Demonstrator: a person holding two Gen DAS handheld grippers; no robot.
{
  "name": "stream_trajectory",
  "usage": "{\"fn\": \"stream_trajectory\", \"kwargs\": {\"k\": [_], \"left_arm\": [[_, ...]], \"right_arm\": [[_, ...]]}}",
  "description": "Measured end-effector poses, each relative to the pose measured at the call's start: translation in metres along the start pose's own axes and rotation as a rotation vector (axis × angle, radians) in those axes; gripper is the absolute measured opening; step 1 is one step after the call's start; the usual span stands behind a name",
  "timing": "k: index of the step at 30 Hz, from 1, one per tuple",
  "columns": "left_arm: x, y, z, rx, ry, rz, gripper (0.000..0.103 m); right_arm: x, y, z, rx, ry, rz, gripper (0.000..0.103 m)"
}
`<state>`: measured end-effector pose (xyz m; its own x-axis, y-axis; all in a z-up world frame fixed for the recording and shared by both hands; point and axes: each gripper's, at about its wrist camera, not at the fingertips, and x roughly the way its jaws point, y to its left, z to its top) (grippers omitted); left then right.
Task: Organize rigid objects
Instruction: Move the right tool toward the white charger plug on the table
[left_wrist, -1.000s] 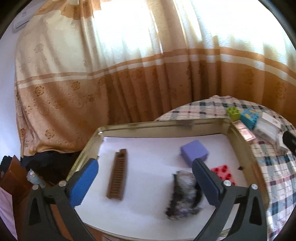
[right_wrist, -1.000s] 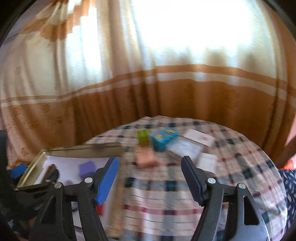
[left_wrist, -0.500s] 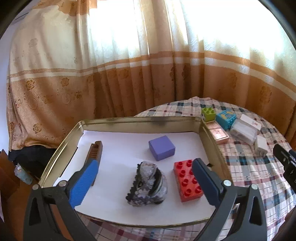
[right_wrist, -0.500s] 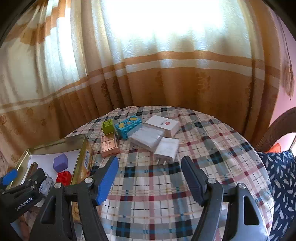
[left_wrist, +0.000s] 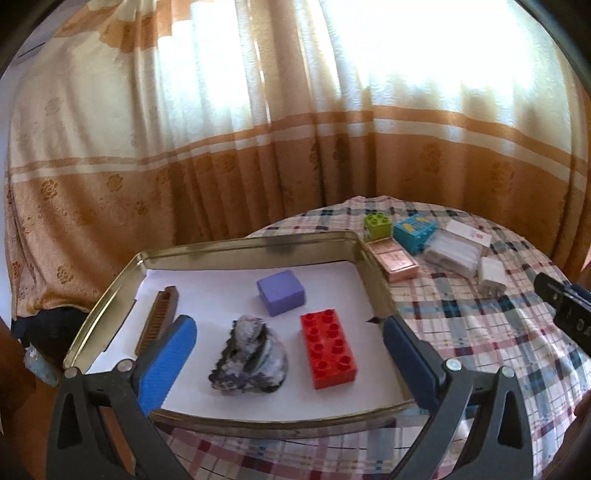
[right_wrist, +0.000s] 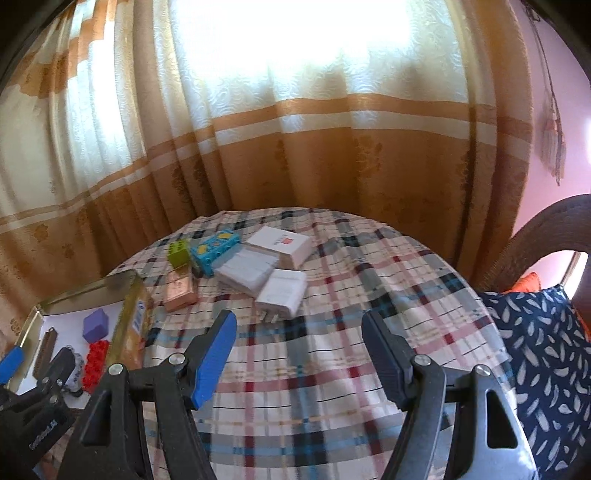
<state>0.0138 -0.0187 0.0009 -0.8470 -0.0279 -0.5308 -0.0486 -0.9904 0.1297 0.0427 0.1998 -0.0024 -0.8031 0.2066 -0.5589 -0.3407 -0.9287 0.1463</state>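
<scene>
Lying lower centre inside the metal tray (left_wrist: 110, 295), the studded plastic red brick (left_wrist: 328, 349) runs lengthwise toward the frame's bottom. Left gripper (left_wrist: 288, 360) and right gripper (right_wrist: 300, 354) gape, empty.

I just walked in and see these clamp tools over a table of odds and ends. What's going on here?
A person is sorting small hard items into a metal tray with two hand-held grippers. The tray already holds a red brick, a purple block, a brown comb and a grey rock. The left gripper hovers open over the tray, holding nothing. The right gripper is open and empty too, facing the white charger and boxes on the tablecloth.
</scene>
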Motion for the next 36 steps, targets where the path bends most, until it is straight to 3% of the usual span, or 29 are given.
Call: {"fn": "stream_trajectory", "kwargs": {"k": [5, 20, 28, 36], "left_arm": [[-0.003, -0.012, 0.0, -0.003, 0.018, -0.057, 0.102], [-0.005, -0.045, -0.008, 0.078, 0.035, -0.09, 0.102], [-0.005, -0.056, -0.006, 0.11, 0.039, -0.074, 0.102], [-0.004, -0.046, 0.009, 0.096, 0.023, 0.002, 0.102]], "right_arm": [[0.006, -0.014, 0.0, 0.046, 0.043, -0.001, 0.072], [0.041, -0.015, 0.018, -0.016, 0.118, 0.0, 0.072], [0.068, -0.005, 0.025, -0.031, 0.177, 0.063, 0.072], [0.105, 0.018, 0.029, -0.111, 0.243, 0.096, 0.07]]}}
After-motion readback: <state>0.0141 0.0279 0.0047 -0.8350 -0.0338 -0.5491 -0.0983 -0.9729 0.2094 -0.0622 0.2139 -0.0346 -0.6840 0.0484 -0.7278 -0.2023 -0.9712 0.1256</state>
